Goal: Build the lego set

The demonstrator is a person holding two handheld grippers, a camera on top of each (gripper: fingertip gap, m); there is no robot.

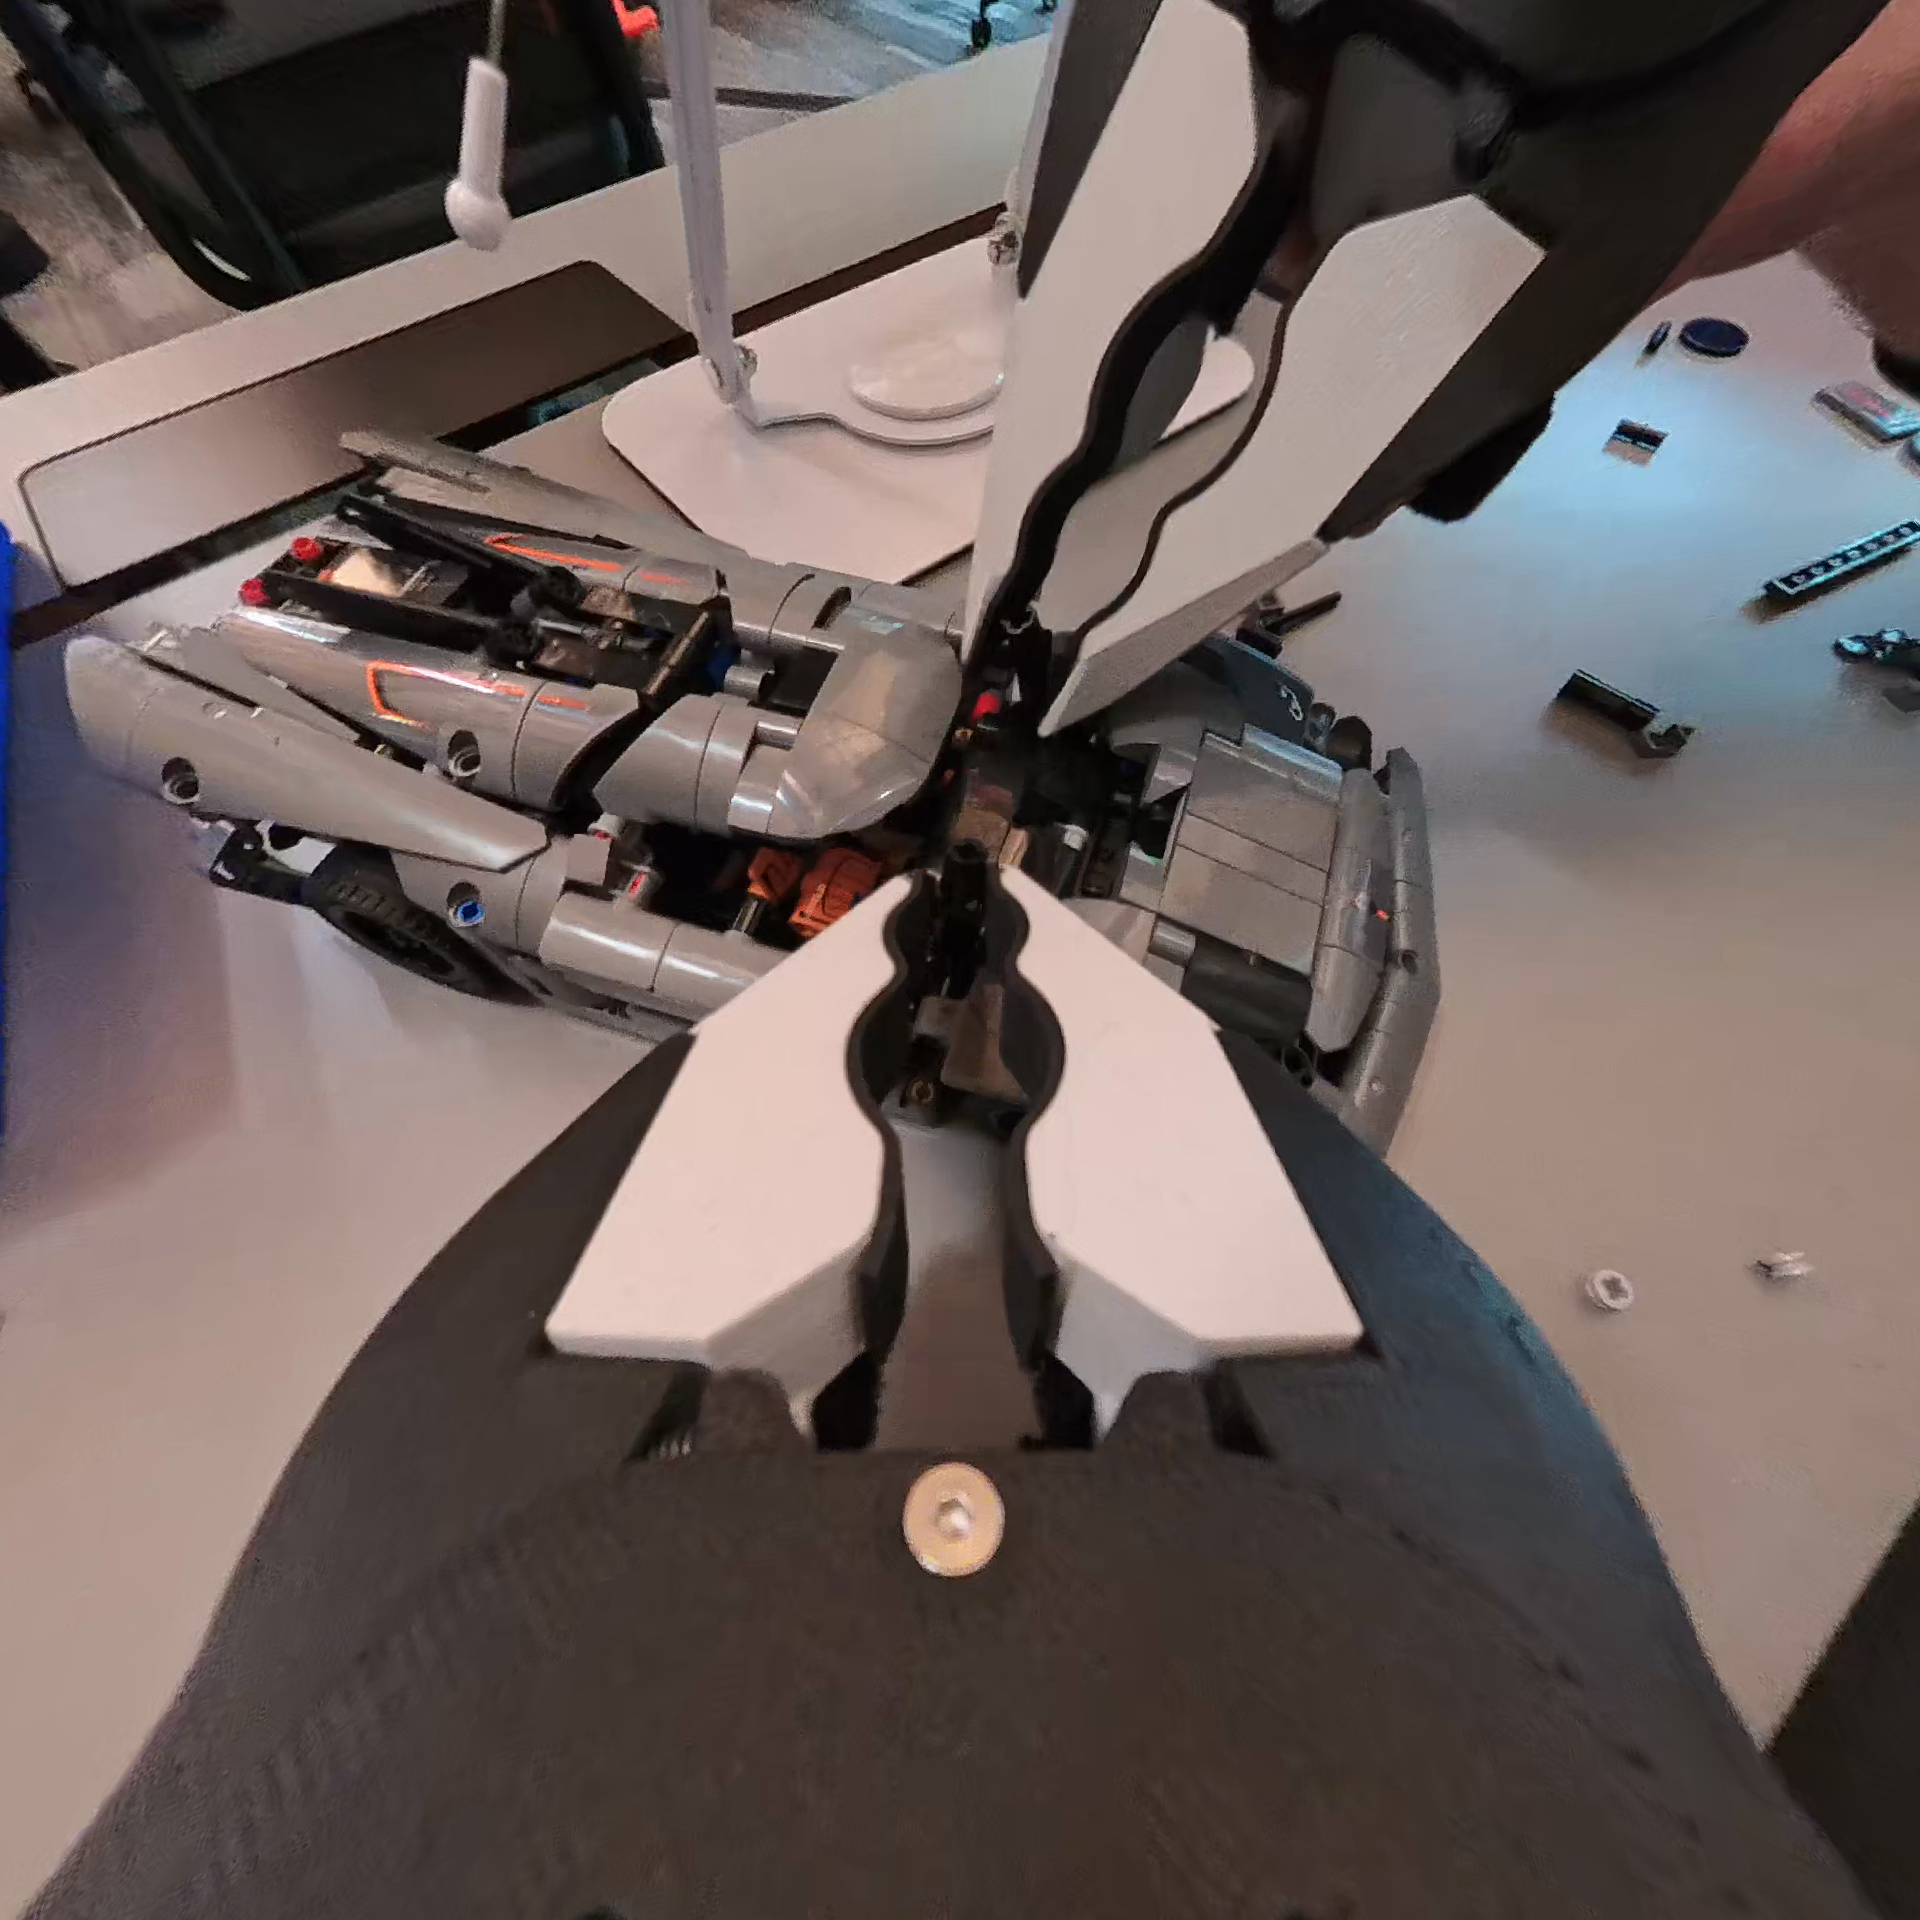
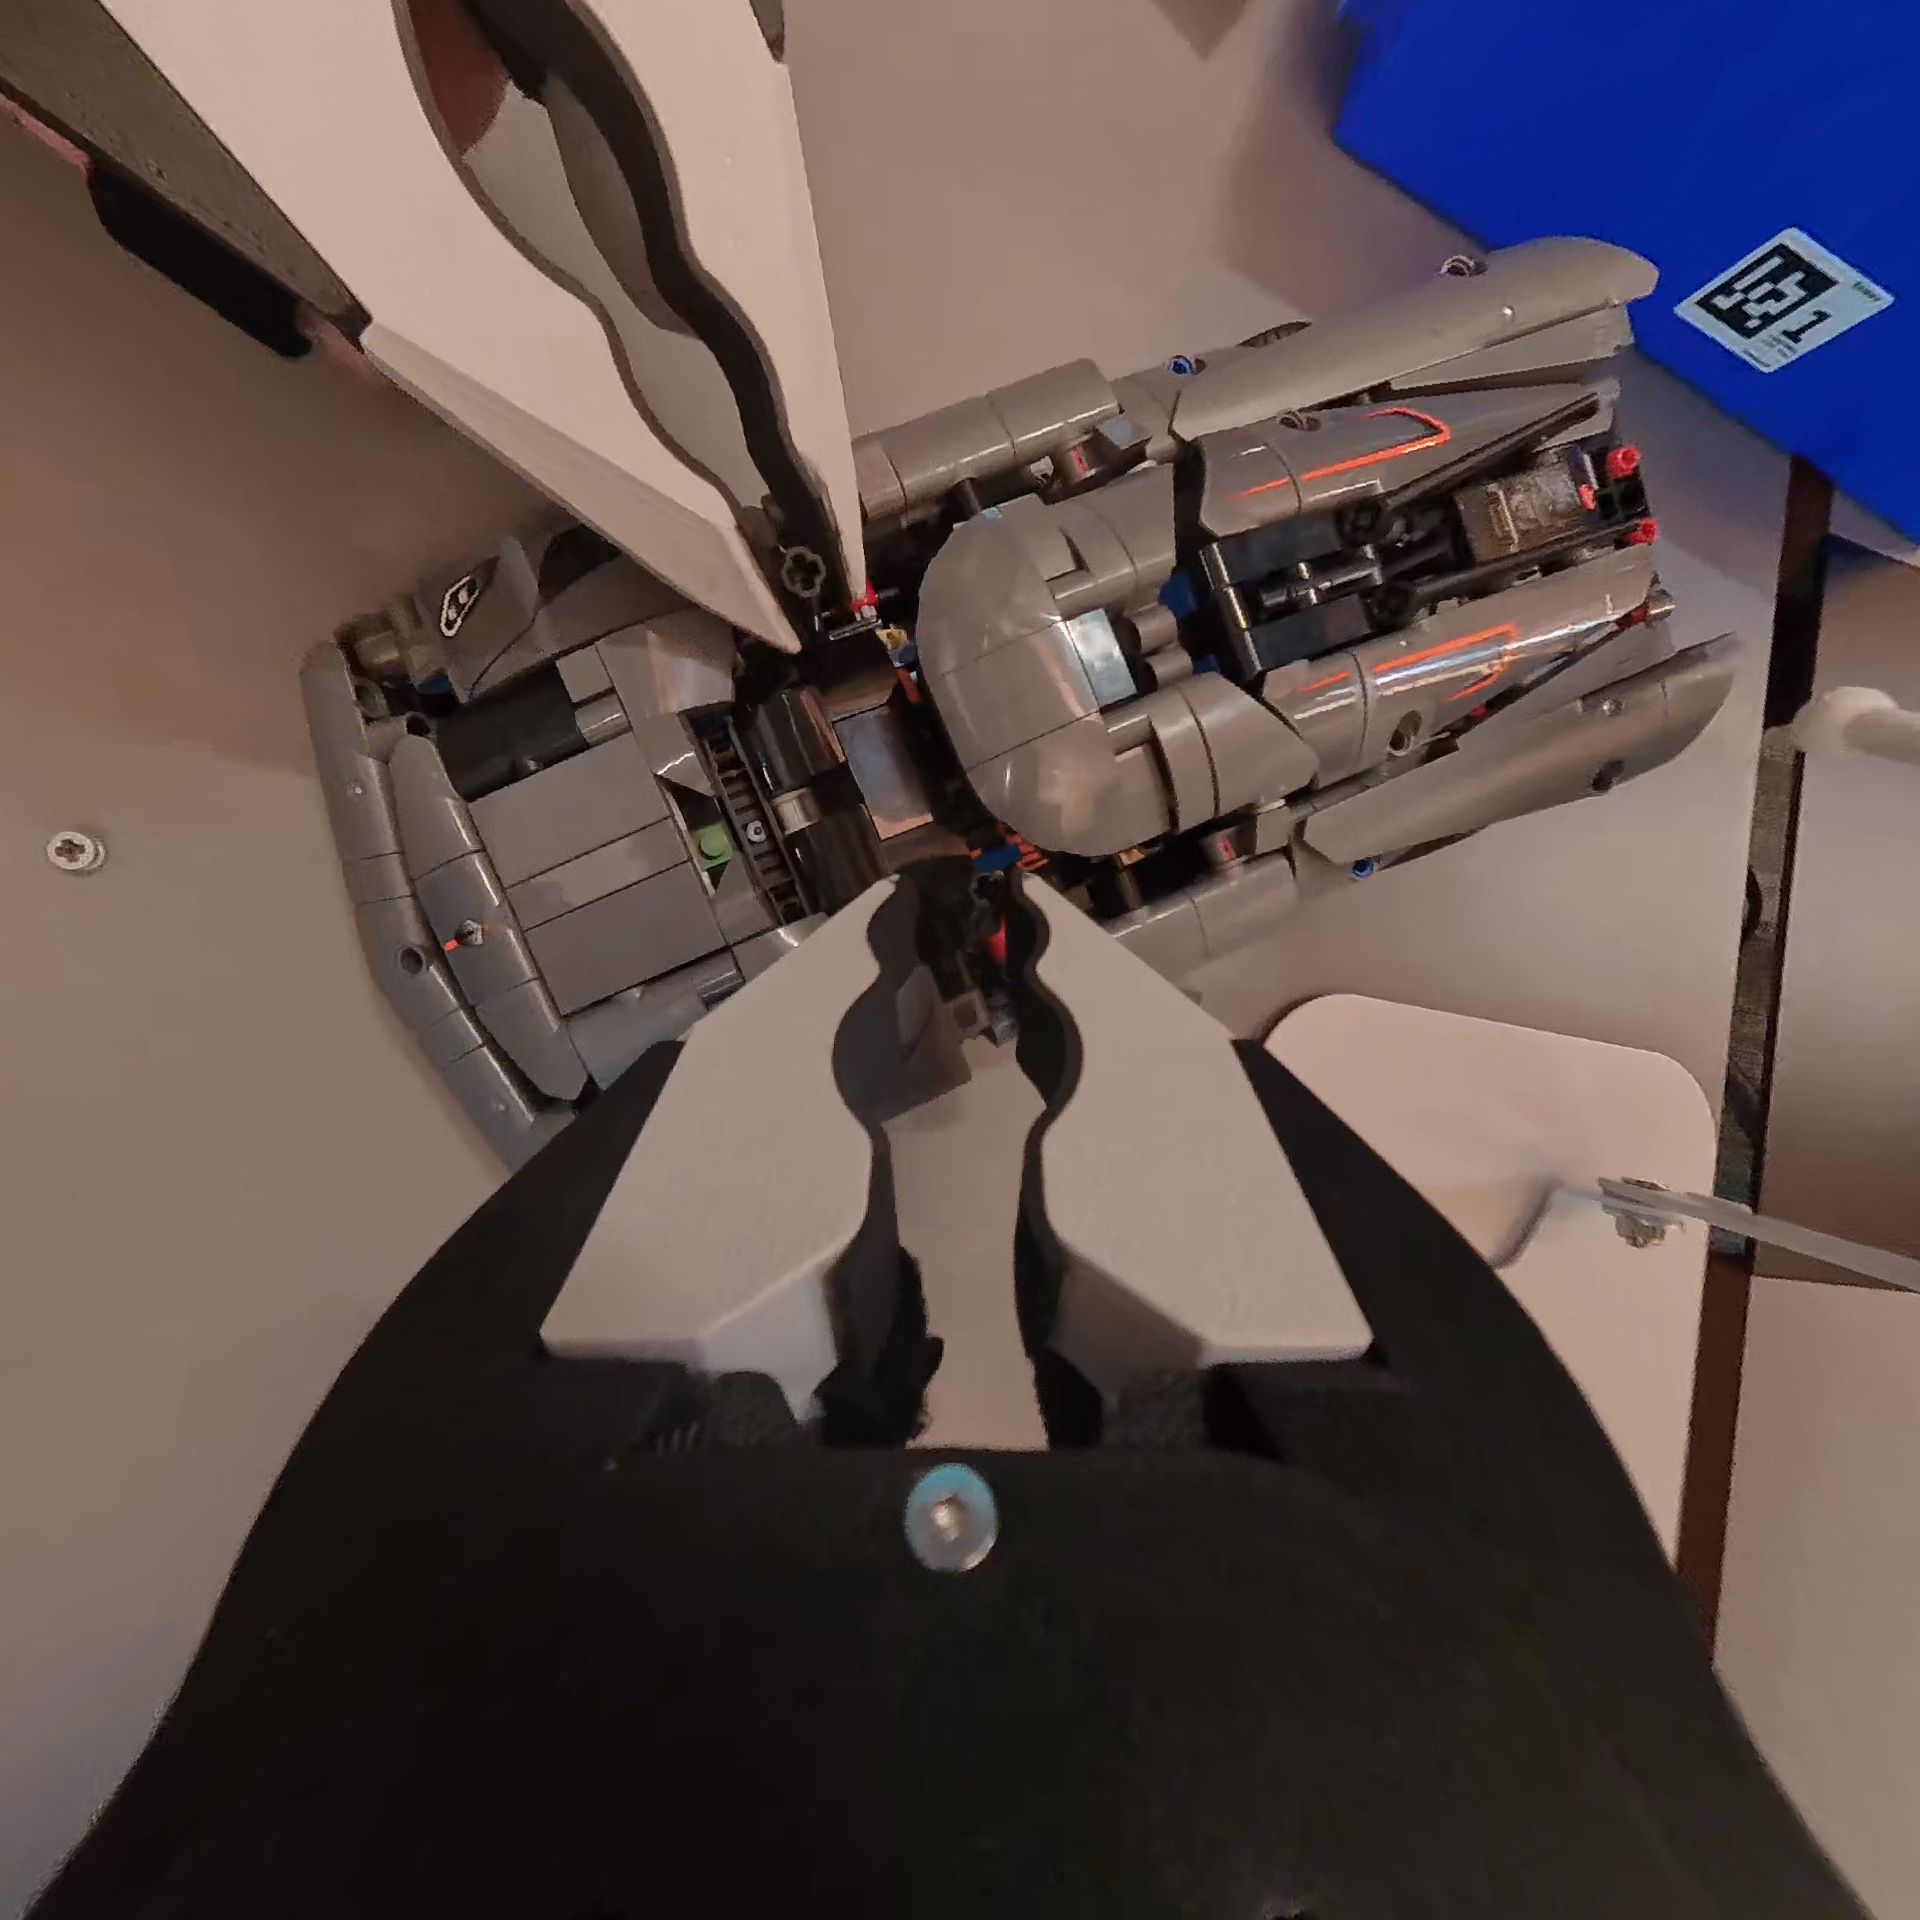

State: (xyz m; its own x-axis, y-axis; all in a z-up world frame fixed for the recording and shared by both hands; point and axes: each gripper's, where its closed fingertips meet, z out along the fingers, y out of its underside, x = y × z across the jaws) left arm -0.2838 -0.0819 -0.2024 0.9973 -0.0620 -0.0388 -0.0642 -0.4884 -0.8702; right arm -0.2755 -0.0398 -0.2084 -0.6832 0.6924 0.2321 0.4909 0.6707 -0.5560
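Left wrist view: our left gripper (image 1: 961,883) and right gripper (image 1: 1023,675), at twelve o'clock, each pinch small black pieces inside the grey brick-built car (image 1: 520,727).

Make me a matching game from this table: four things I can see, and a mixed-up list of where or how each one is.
Things:
1. grey lego car
2. blue box
3. white stand base
4. left gripper

Descriptions:
A. pinching a small black piece at its tips
B. carries a black-and-white square tag
C. lies in the middle of the table, partly built, insides showing
D. flat on the table behind the car, with a thin pole rising from it

Pairs: 1-C, 2-B, 3-D, 4-A
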